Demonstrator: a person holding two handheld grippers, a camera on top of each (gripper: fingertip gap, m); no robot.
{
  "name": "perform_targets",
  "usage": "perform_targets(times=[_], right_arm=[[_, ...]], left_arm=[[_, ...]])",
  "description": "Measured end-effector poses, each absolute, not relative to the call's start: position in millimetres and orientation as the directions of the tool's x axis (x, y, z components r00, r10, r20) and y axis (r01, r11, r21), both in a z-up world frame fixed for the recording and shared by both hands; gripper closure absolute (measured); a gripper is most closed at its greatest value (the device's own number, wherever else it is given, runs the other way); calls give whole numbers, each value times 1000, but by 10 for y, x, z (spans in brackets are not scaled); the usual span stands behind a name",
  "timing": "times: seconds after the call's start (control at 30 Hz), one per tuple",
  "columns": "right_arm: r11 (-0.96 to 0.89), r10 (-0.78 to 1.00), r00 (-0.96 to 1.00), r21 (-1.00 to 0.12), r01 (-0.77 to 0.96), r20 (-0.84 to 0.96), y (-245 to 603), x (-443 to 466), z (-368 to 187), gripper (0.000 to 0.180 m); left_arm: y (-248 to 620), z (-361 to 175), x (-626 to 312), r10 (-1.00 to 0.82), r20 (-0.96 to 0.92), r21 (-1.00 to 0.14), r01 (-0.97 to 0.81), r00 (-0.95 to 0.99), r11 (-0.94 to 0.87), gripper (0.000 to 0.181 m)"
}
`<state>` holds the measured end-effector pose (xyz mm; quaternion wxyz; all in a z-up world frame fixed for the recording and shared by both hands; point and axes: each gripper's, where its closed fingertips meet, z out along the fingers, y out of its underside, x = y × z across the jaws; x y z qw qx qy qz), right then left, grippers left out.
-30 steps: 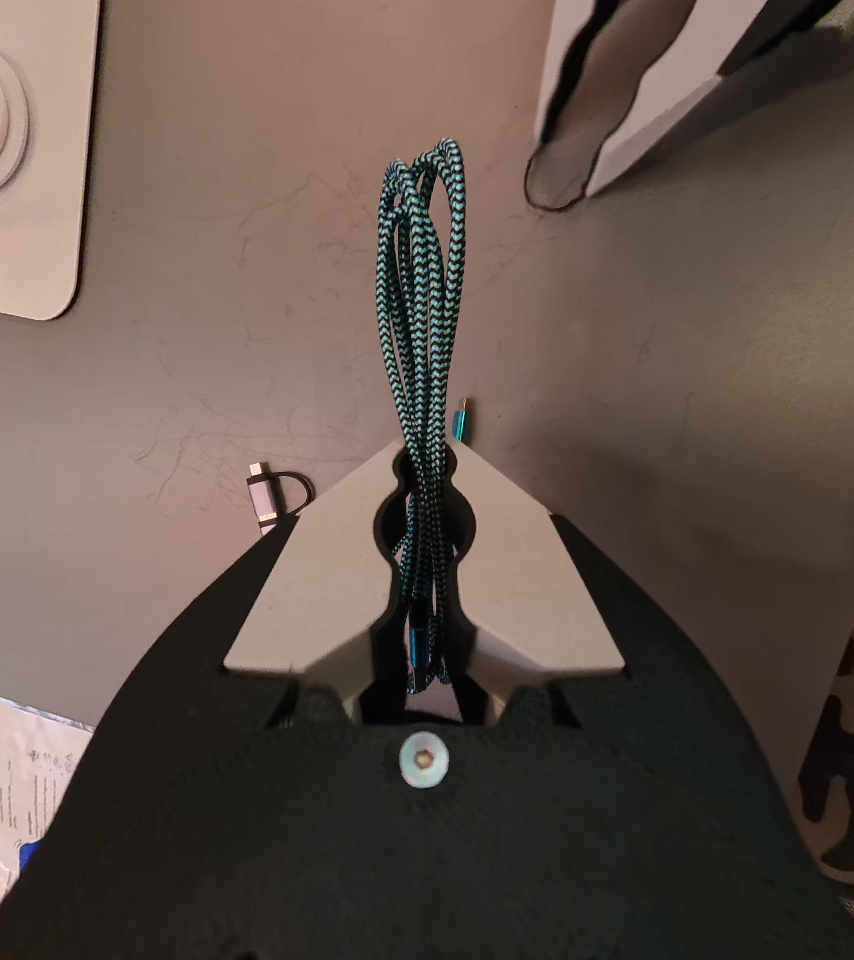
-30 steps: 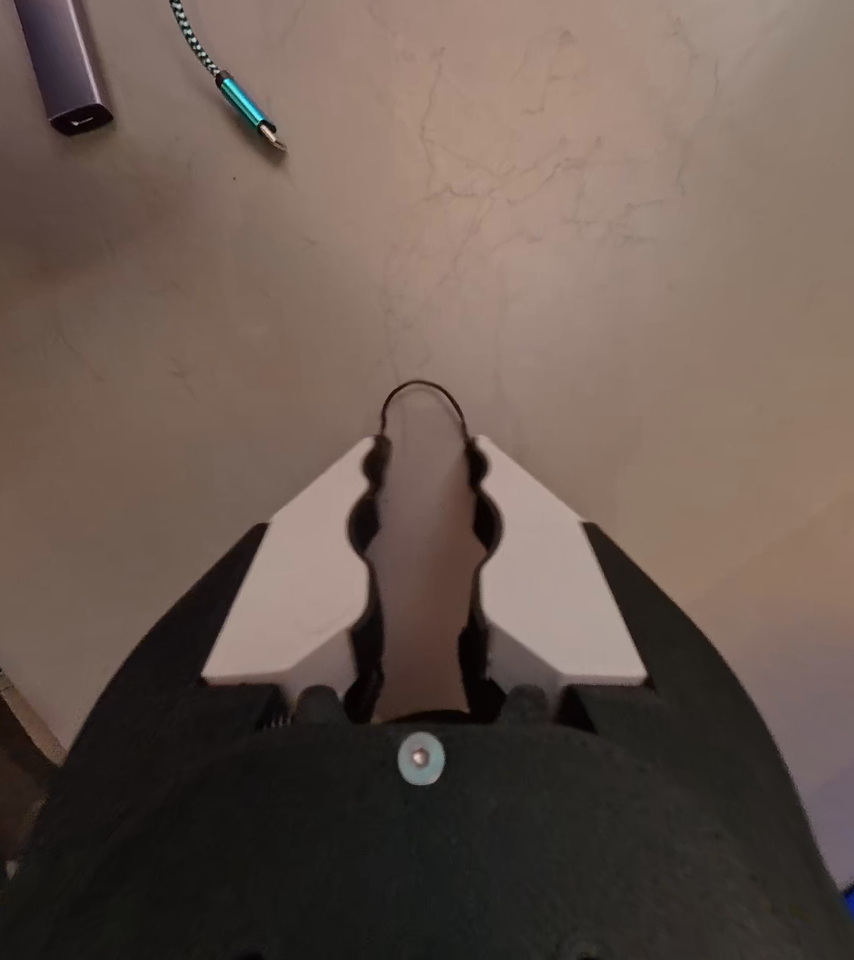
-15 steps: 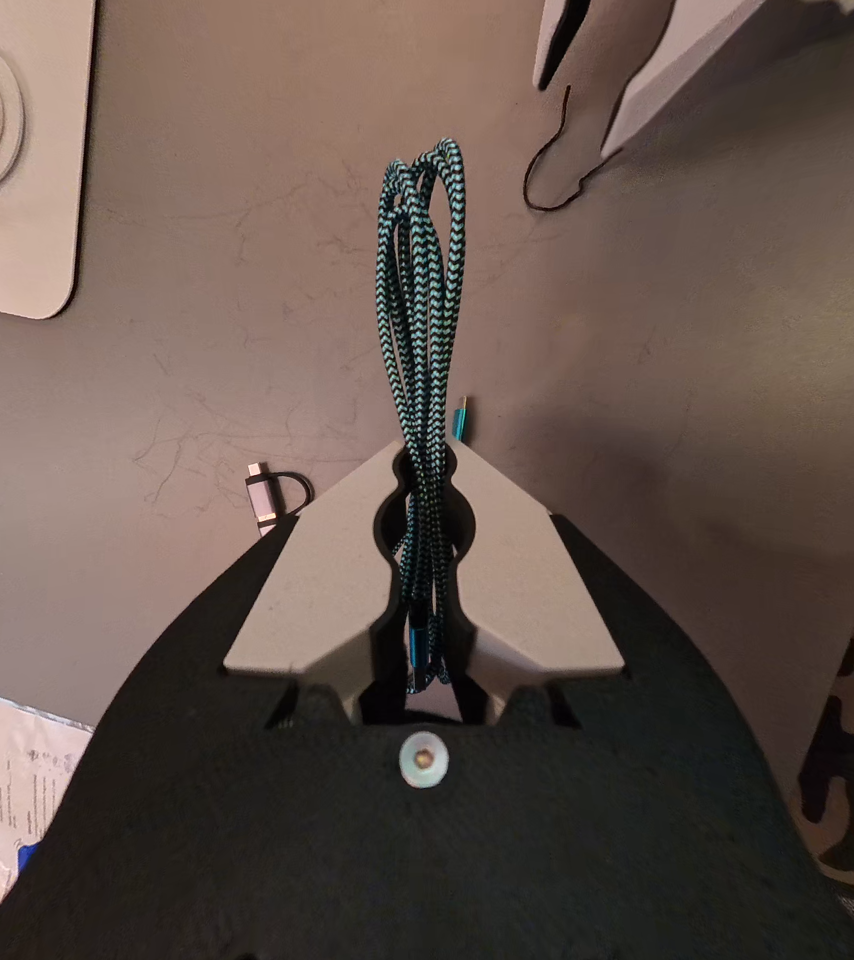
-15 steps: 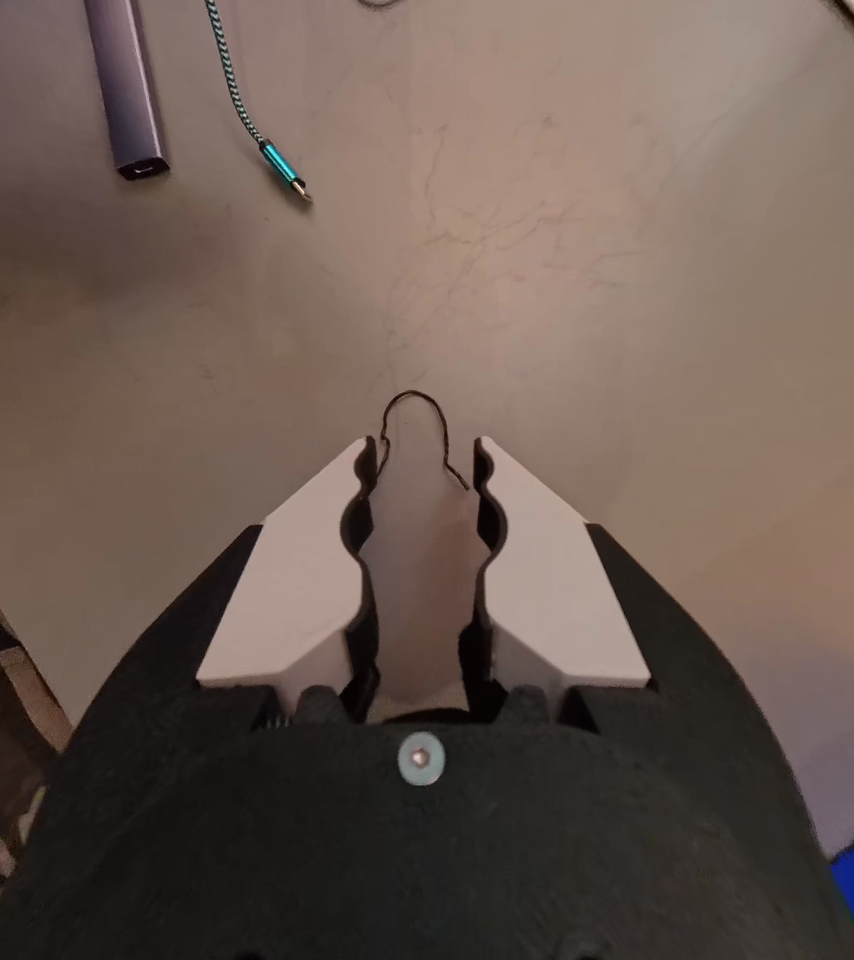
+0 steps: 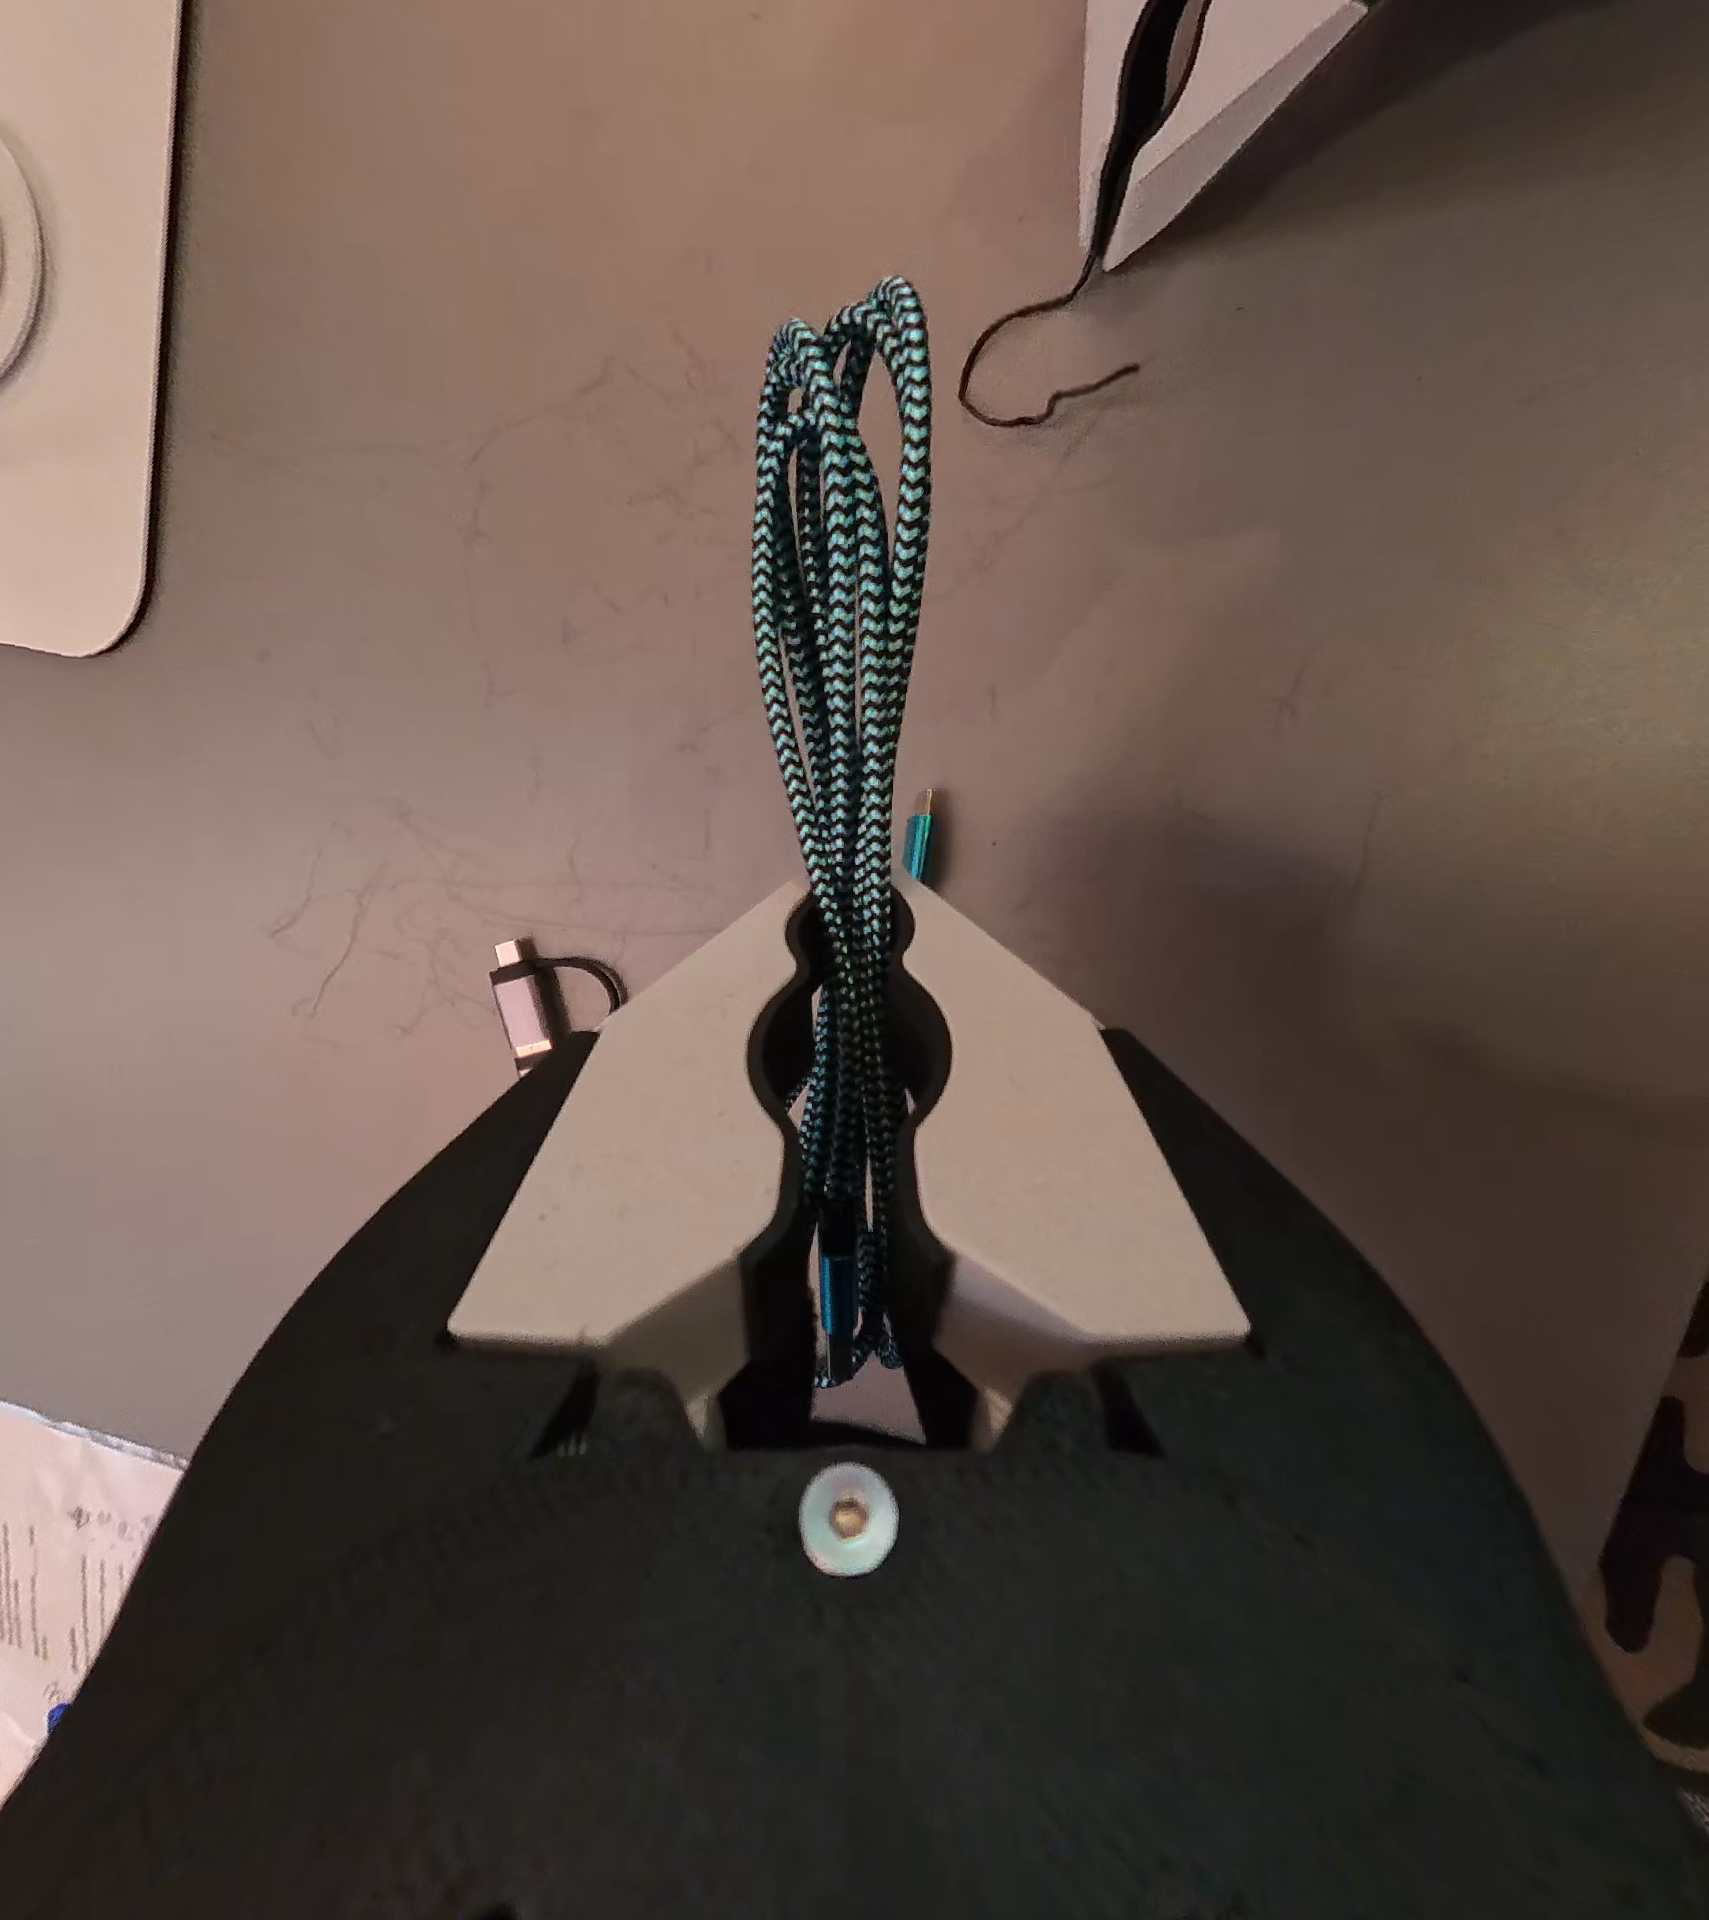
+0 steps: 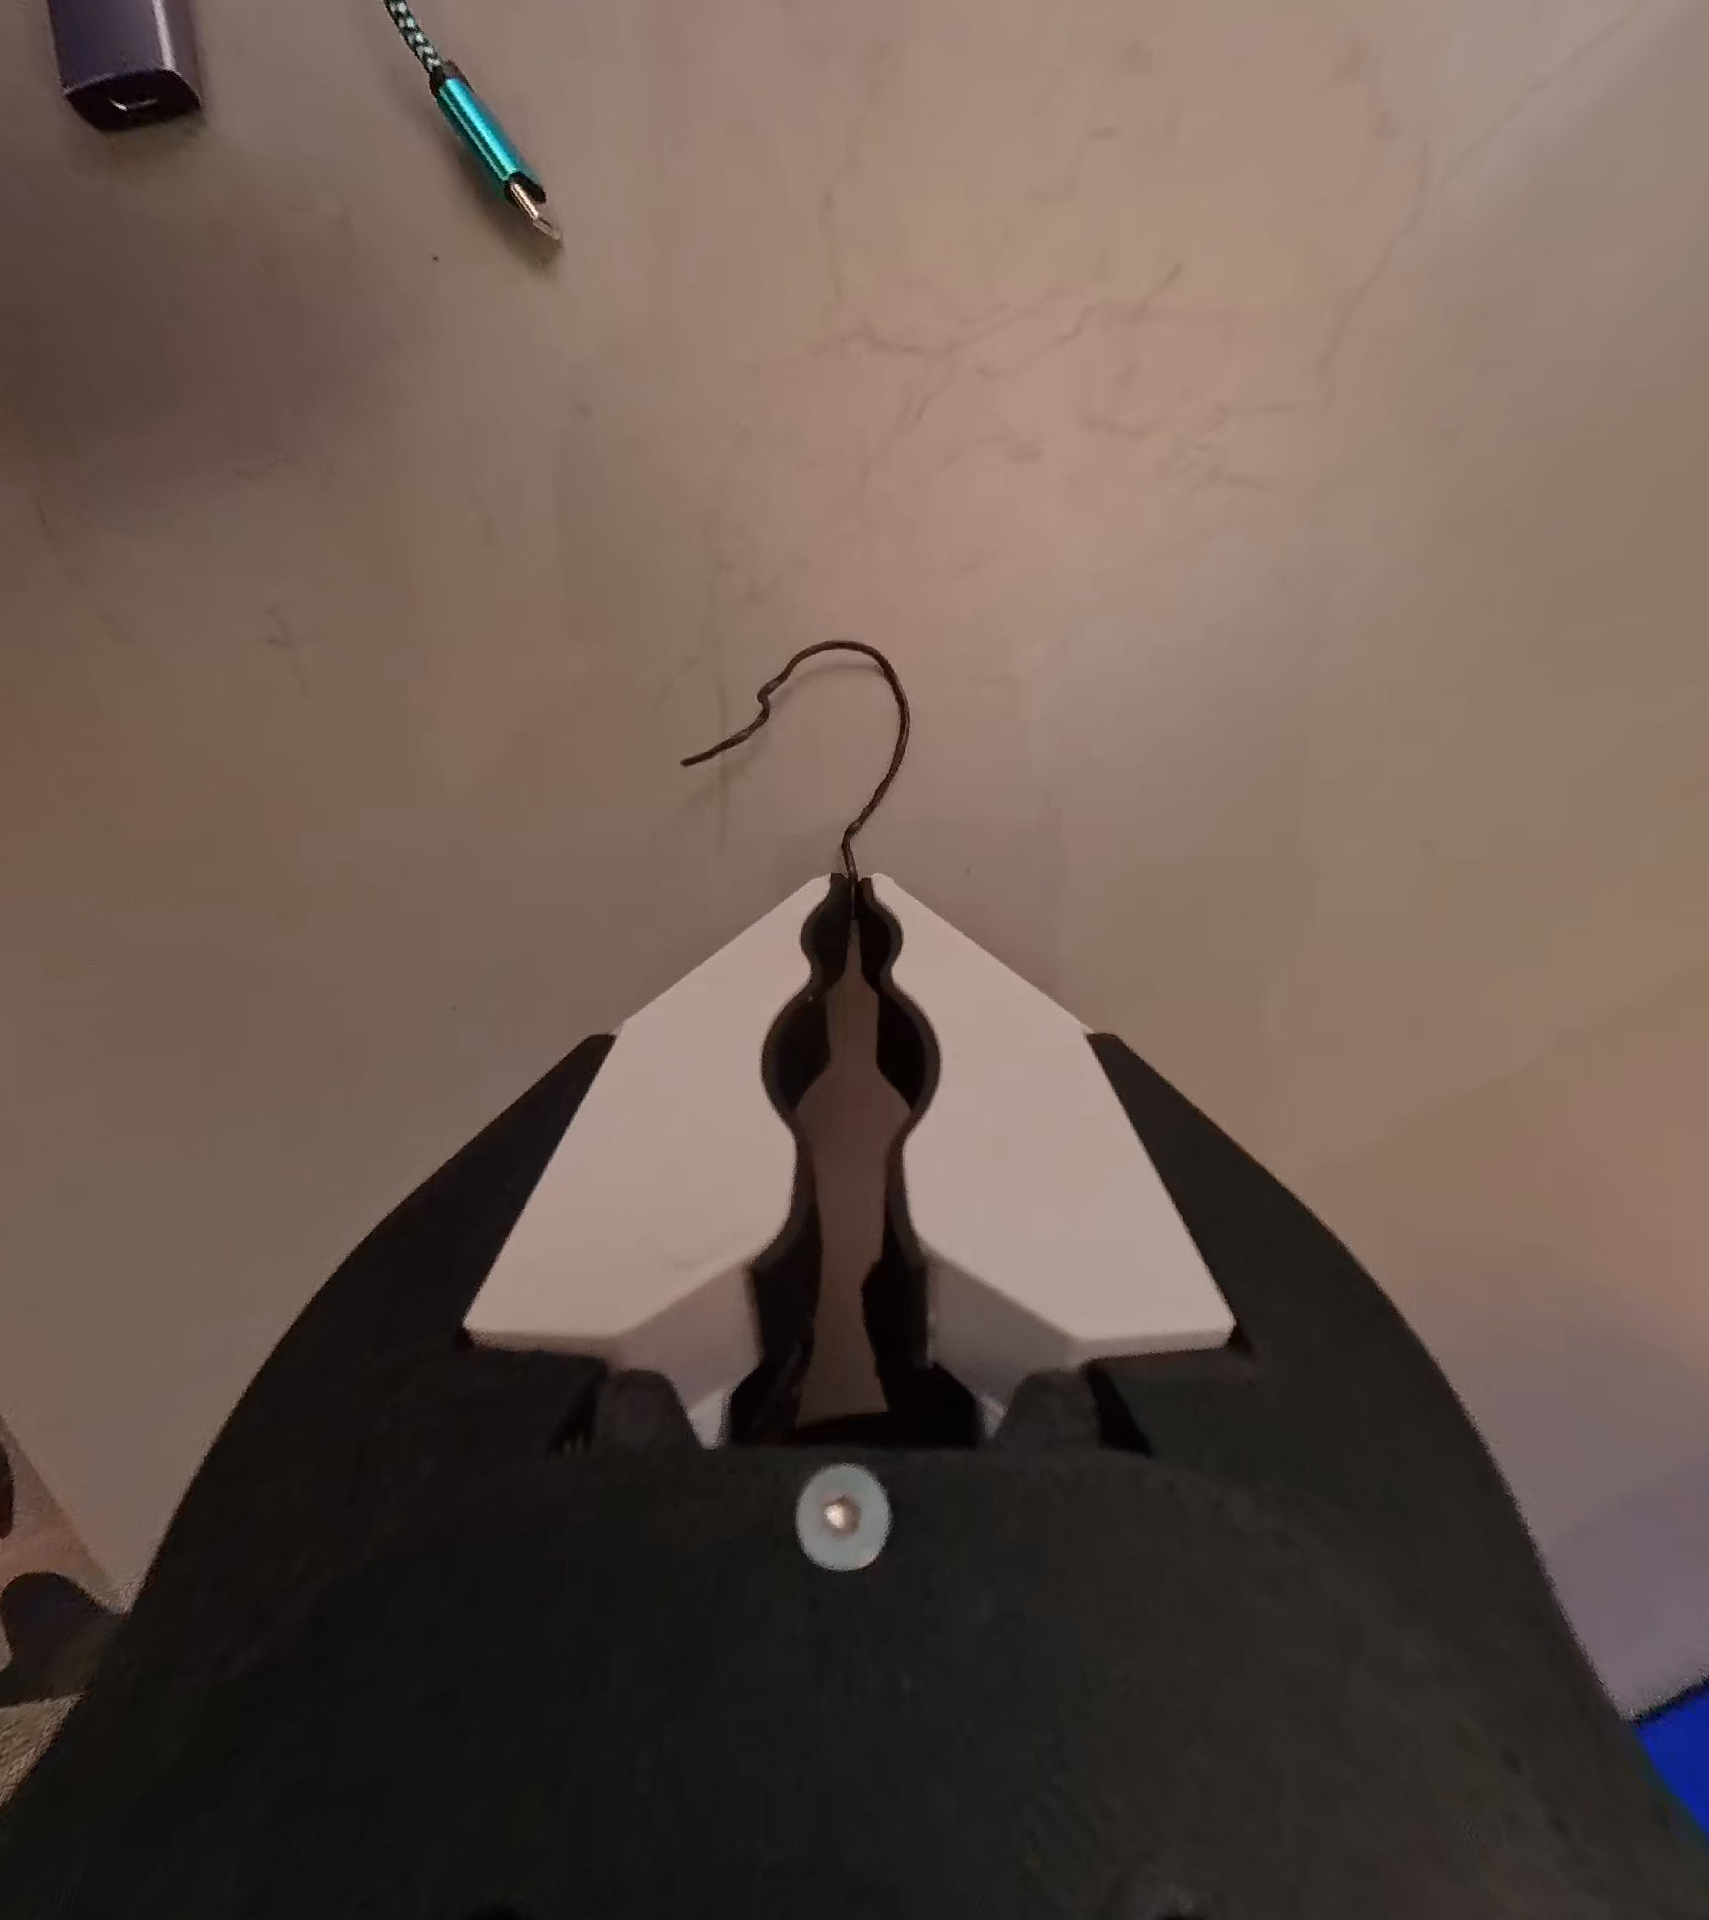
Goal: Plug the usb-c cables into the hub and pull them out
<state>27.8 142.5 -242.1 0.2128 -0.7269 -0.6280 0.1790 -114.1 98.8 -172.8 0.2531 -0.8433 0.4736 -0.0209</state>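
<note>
My left claw [image 5: 850, 914] is pinched on the coiled braided cable bundle [image 5: 845, 582], loops sticking out fwd. My right claw [image 6: 852, 883] is pressed together on a thin dark twist tie [image 6: 829, 717], so I judge we're at unbundling, pre-plug. Free usb-c plug [image 6: 491, 156] lies on the counter [image 6: 1245, 520] just beside the grey hub [image 6: 128, 62], not inserted. Next, prob: drop the tie, grab that plug, line it up w/ the hub port. Counter edge sits close at lower left; open room ahead and to the right.
</note>
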Motion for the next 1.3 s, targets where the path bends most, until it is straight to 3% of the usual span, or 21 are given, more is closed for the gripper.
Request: perform_targets(times=[0.2,0.37,0.53,0.77,1.3], right_arm=[[-87,988,147,-627,774,45,1452,215,-2173,180],[8,982,140,-764,645,129,1462,116,-1571,180],[109,975,127,-886,450,184,1384,-27,-910,180],[263,944,91,-892,367,316,1271,-179,-561,180],[332,925,107,-914,234,364,1112,-149,-222,180]], left_arm=[[1007,-1685,-1149,-806,-210,-463,-782,553,-416,178],[912,-1619,-1007,-842,-68,-530,-735,535,-424,178],[901,-1491,-943,-860,-61,-561,-730,507,-391,178],[908,-1172,-742,-873,-160,-631,-728,460,-268,177],[970,-628,-528,-805,-421,-669,-742,417,-34,177]])
